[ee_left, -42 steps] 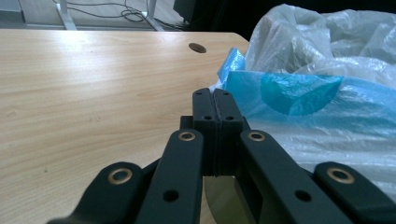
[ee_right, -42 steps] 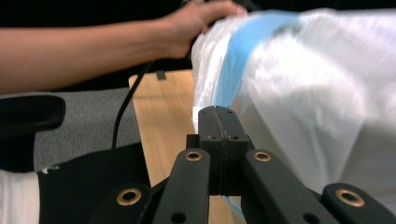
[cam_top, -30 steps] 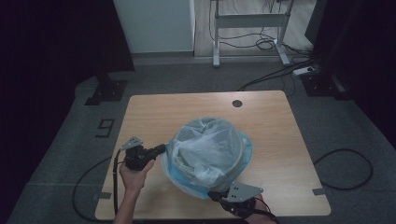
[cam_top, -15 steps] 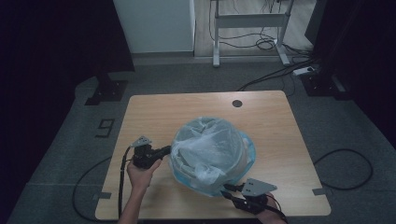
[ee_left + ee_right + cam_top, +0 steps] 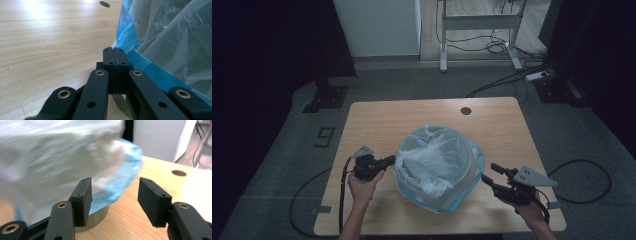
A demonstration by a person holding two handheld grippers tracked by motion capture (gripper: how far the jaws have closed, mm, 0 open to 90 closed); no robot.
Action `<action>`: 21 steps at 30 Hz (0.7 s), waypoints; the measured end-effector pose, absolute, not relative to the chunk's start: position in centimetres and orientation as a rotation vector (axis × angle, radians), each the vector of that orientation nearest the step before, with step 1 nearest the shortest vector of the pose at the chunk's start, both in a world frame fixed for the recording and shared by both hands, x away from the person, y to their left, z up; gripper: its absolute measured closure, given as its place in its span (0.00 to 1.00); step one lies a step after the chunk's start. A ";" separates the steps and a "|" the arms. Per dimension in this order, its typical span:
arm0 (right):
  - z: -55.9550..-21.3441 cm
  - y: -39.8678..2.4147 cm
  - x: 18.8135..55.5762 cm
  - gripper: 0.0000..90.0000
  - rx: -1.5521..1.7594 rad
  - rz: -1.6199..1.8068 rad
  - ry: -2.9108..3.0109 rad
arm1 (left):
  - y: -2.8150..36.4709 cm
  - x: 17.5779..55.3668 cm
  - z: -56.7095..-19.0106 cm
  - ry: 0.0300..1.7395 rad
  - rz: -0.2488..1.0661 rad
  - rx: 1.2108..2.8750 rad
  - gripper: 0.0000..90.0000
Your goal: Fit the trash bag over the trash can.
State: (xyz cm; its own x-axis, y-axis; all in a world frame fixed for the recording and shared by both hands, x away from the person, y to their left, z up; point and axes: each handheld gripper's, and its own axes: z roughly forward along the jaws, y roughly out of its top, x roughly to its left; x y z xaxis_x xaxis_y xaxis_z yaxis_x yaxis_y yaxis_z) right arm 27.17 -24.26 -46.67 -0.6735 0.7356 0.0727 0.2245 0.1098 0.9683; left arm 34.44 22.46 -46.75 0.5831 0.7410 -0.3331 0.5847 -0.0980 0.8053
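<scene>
Crinkled translucent plastic, blue-tinted at its lower edge, drapes a round bin-like container (image 5: 437, 167) sitting mid-front on the pale wood-grain worktop (image 5: 382, 120). Left tool (image 5: 388, 161), matte black, has its jaws pressed flat together just beside the film's blue hem, nothing visibly pinched. Right tool (image 5: 490, 173) has just been opening; jaws stand apart and empty, near the container's right side.

My 2 handheld tools are matte black: the left gripper (image 5: 388, 161) and the right gripper (image 5: 492, 174) each carry a pale grey three-cornered plate on top and trail a black cable. Up close, their linkage arms show brass-ringed pivots and small screw holes. My forearms are bare, without sleeves.
</scene>
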 end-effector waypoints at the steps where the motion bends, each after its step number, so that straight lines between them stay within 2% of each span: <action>1: -46.7 -24.4 27.8 0.49 0.962 1.590 1.952 | 22.5 34.5 -46.7 1.089 0.190 1.782 0.99; 8: -45.5 -23.6 30.7 0.47 1.061 1.646 1.931 | 22.3 34.4 -46.6 1.085 0.194 1.777 0.99; 14: -45.9 -22.4 31.7 0.48 1.089 1.627 1.999 | 22.1 34.3 -46.4 1.073 0.194 1.778 0.99; 16: -46.4 -22.3 31.8 0.54 1.102 1.629 2.026 | 22.1 34.3 -46.4 1.071 0.194 1.777 0.99; 21: -47.2 -22.1 32.1 0.87 1.086 1.679 2.081 | 22.1 34.2 -46.4 1.065 0.200 1.771 0.99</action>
